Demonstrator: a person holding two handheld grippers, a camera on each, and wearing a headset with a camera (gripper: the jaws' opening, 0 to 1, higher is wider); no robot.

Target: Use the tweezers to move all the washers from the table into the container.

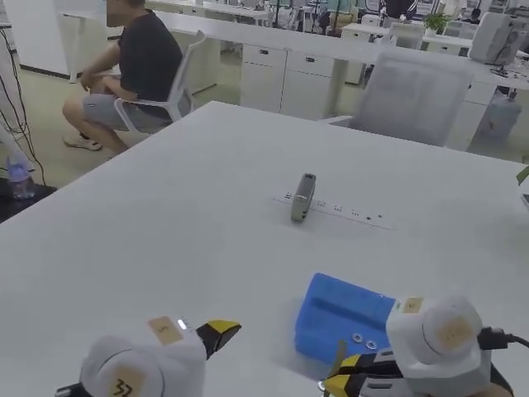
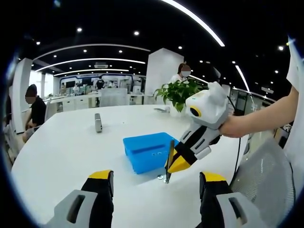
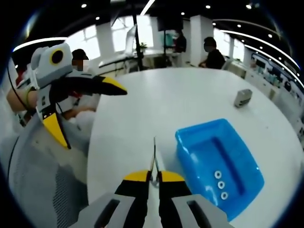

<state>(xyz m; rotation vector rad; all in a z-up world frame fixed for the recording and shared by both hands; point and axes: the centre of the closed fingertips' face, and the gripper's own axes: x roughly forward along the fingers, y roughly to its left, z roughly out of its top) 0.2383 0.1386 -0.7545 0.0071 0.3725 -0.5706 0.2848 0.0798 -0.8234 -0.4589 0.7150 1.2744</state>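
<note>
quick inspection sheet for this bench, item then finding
surface: white table, no spills seen
job's things: blue container holding three washers; tweezers, tip at the table beside it
clutter: grey gadget by a socket strip
grippers: left hand-held gripper open; right hand-held gripper shut on tweezers
cables: lead from the right one; wires far left
surroundings: seated person, grey chair, plant

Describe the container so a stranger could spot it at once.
Look at the big white table. Near its close edge sits the container, a shallow tray. It alone is bright blue, with three washers inside, unlike the grey box farther back.
</note>
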